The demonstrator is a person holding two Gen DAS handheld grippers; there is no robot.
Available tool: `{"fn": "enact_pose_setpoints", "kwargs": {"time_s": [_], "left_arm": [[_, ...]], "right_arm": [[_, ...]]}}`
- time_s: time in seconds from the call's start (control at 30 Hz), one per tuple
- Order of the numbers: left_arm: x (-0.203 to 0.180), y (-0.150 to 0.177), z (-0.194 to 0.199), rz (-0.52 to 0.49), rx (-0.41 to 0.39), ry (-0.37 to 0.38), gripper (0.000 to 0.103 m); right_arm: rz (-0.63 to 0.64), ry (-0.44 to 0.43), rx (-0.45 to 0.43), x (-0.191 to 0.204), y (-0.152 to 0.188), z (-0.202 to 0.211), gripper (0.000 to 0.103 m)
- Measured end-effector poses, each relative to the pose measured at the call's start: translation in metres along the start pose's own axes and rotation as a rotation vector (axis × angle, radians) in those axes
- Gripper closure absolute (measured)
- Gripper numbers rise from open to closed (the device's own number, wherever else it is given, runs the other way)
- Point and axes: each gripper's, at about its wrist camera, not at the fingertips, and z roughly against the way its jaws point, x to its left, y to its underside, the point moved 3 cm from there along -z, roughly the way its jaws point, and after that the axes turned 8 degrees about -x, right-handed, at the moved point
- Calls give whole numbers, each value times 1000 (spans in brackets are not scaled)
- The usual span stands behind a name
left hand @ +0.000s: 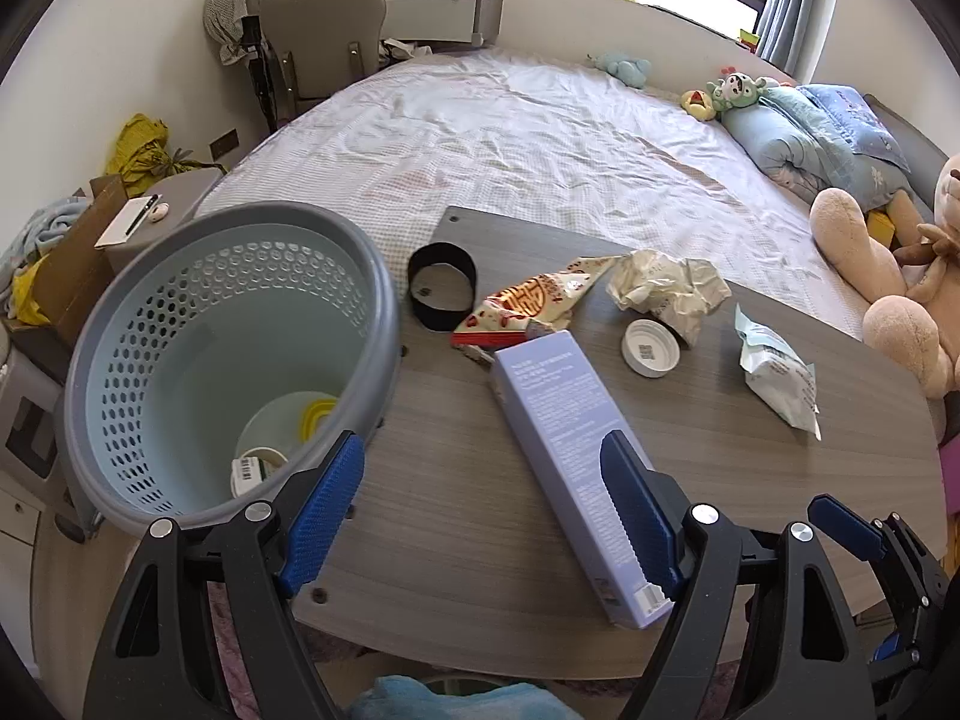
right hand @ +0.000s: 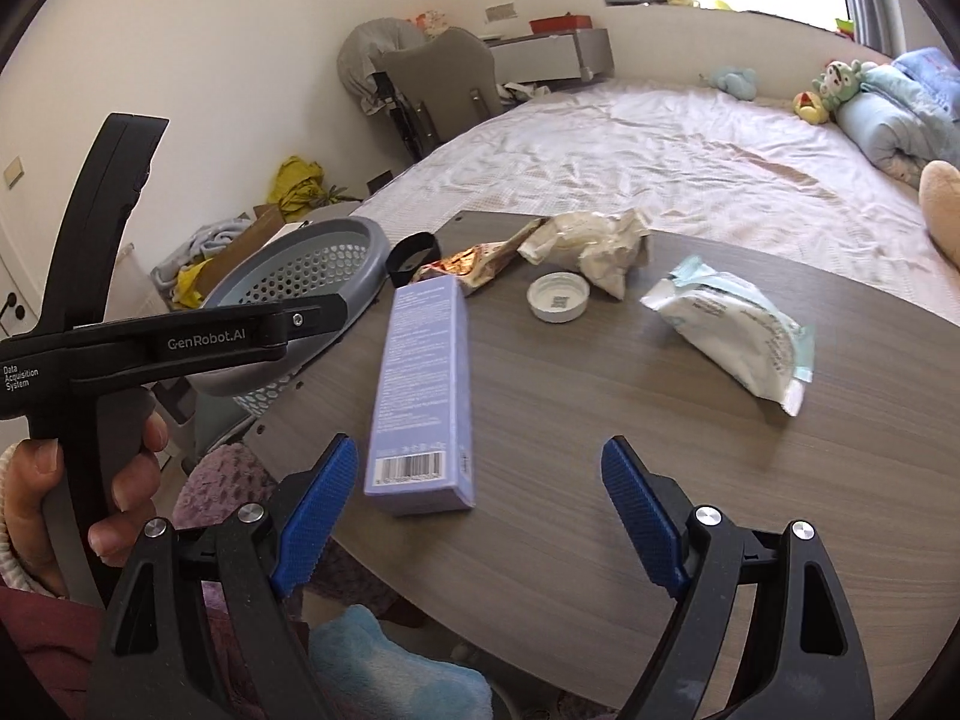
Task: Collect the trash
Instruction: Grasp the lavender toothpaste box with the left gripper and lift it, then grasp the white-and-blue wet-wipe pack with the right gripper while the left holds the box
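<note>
- Left gripper [left hand: 480, 504] gapes wide, empty, beside the bin [left hand: 234, 360], ready to drop trash.
- Right gripper [right hand: 477, 501] spread wide, facing the lilac box [right hand: 420, 384].

Both wrist views face bedward over the shared table [left hand: 690, 456].

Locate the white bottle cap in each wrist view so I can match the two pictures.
Left wrist view: the white bottle cap lies right of centre on the table, just below the crumpled cream wrapper.
Right wrist view: the cap lies above centre, left of the white pouch.
Shared landmark: the lavender box, left of the cap in both.
</note>
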Motion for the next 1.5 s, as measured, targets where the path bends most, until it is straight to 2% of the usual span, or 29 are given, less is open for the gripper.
{"fn": "enact_pose_setpoints", "kwargs": {"time_s": [0.1,0.2,0.5,0.57,0.63,0.83,1.1,1.2,1.37,1.5], "left_arm": [[-19,2,-13,10,33,16,25],[-35,8,-26,3,58,-8,26],[-47,20,-58,29,151,-53,26],[-48,20,-65,29,166,-69,32],[-50,20,-64,11,152,-85,43],[-44,25,-53,23,136,-66,60],[-41,33,-21,-33,68,-45,61],[-43,27,-6,-50,14,-41,60],[-47,14,18,-88,-74,-30,60],[-55,9,28,-117,-107,-12,60]], "right_arm": [[-21,54,-38,-22,-2,16,21],[-41,92,-71,-41,-1,28,21],[-132,102,-100,-74,7,34,21],[-141,101,-103,-77,7,33,21],[-147,99,-107,-78,7,34,21],[-149,106,-117,-85,3,33,21],[-114,113,-84,-99,-10,16,21],[-63,131,-51,-106,-21,1,21],[28,110,26,-113,-38,-33,21],[86,79,66,-114,-46,-56,21]]}}
